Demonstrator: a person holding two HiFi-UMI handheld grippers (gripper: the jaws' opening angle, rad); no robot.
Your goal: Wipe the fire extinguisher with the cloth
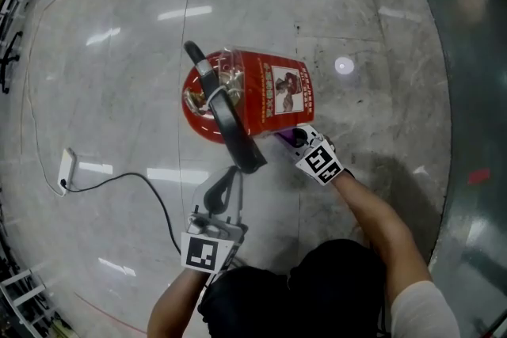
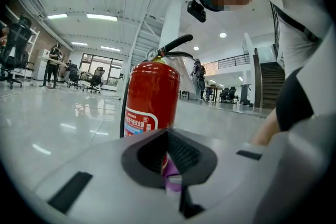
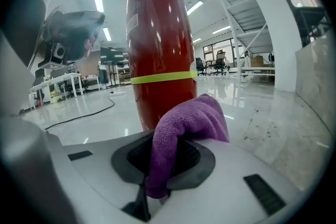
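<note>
Grippers, two; red extinguisher [image 1: 253, 95], one; purple cloth [image 1: 285, 137], one.
Right gripper [image 1: 305, 142] pinches cloth at extinguisher's 5 o'clock; left gripper [image 1: 224, 186] jaws pressed together.

In the head view, most of the cloth [image 1: 282, 136] lay hidden under the right tool [image 1: 296, 140], and only a purple sliver showed. The right gripper view cut off the top of the fire extinguisher [image 3: 160, 44] at its upper edge, and cloth and tool hid its base. In the left gripper view the left tool [image 2: 176, 186] covered the base, and the print on the label [image 2: 139, 122] was too small to read.
</note>
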